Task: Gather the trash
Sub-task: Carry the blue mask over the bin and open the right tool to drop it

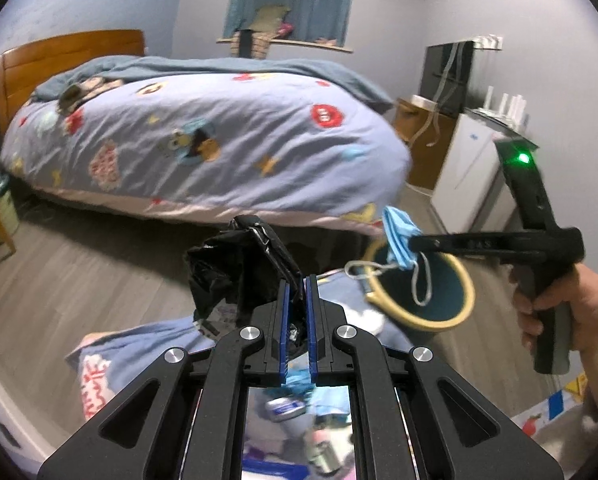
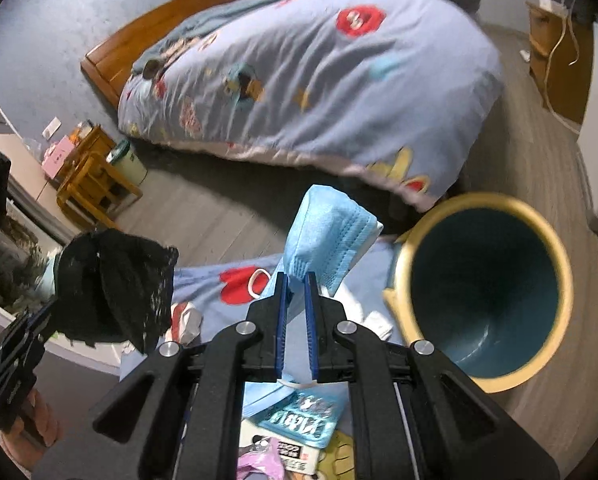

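Mask (image 2: 331, 236): light blue, white ear loops.
Bag (image 1: 235, 268): glossy black.
Bin (image 2: 487, 296): teal inside, yellow rim.
Quilt (image 1: 203, 136): lavender-blue, scattered cartoon motifs in red, yellow and teal; pinkish hem.
Headboard (image 1: 67, 56): orange-brown wood.
Floor (image 1: 79, 276): grey wood planks.
Curtain (image 1: 319, 0): grey-blue.
Claws: black, blue pads (image 2: 281, 320).

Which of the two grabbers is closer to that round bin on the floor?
The right one. The right gripper, shut on a blue face mask, hangs over the bin. The left gripper, clamping a black bag, sits off to the bin's side.
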### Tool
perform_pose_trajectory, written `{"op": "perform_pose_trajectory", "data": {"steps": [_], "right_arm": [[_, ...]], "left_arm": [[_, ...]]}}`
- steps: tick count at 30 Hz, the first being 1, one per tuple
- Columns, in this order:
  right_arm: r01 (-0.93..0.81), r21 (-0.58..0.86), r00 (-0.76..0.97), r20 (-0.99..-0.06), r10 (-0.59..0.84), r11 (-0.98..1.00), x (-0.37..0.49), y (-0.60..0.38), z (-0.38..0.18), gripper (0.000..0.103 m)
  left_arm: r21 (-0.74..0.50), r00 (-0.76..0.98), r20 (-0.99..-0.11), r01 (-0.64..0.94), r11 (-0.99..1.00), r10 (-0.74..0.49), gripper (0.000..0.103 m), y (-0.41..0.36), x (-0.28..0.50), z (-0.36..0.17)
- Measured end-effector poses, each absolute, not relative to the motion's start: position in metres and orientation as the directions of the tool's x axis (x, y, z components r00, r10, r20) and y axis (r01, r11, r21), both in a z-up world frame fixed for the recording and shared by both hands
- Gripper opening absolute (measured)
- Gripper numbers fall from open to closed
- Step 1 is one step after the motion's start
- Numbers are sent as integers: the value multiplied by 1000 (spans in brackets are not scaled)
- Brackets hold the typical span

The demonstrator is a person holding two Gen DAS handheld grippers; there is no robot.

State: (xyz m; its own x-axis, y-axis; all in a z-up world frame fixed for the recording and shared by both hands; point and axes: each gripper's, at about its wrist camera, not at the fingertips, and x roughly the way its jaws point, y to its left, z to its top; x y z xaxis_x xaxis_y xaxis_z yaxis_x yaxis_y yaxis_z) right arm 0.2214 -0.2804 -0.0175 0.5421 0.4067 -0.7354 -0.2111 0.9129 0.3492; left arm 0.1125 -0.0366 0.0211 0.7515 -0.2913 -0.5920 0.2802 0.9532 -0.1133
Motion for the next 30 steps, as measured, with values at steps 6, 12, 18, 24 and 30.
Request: {"op": "perform_pose_trajectory", "data": {"steps": [6, 12, 18, 24, 30], "right_arm": [[-111, 305, 579, -754, 310, 946, 225, -328, -26, 8], [24, 315, 572, -783, 245, 949, 230, -384, -53, 8], [128, 337, 569, -796, 209, 933, 233, -426, -77, 8], [147, 325, 560, -806, 192, 934, 236, -438, -97, 8], [166, 314, 537, -824, 181, 935, 239, -441, -110, 8]], "left_arm": [[-47, 742, -586, 370, 928, -326, 8, -87, 120, 26], [-31, 707, -594, 456, 890, -383, 8, -138, 136, 22], [-36, 649, -623, 534, 845, -437, 8, -184, 158, 2], [-67, 599, -638, 581, 811, -483, 8, -218, 185, -22], [-45, 576, -669, 600, 799, -470, 8, -244, 203, -52]]}}
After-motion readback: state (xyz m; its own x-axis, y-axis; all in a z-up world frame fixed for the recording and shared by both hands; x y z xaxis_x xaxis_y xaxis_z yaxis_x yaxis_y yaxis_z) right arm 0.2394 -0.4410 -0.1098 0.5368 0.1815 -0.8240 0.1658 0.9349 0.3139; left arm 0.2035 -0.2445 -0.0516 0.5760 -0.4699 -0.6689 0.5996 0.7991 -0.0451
